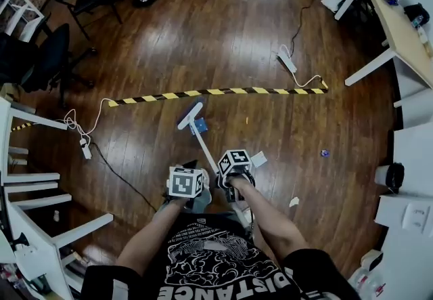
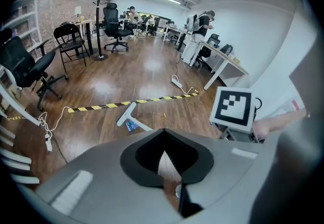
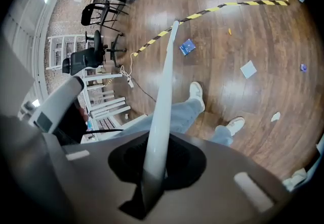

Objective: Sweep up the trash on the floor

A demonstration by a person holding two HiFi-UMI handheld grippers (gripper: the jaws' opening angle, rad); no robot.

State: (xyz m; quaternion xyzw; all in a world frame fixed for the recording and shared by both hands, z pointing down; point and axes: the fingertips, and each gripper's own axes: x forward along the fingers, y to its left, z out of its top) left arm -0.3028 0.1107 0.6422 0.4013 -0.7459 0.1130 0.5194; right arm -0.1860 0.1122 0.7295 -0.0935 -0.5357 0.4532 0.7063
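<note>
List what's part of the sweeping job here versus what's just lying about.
Job: broom, held in the right gripper; blue wrapper; white paper; white scrap; purple bit.
Lying about: striped tape; power strip; black chair.

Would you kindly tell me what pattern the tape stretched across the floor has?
Yellow-and-black diagonal hazard stripes on the tape, clearest in the head view.
</note>
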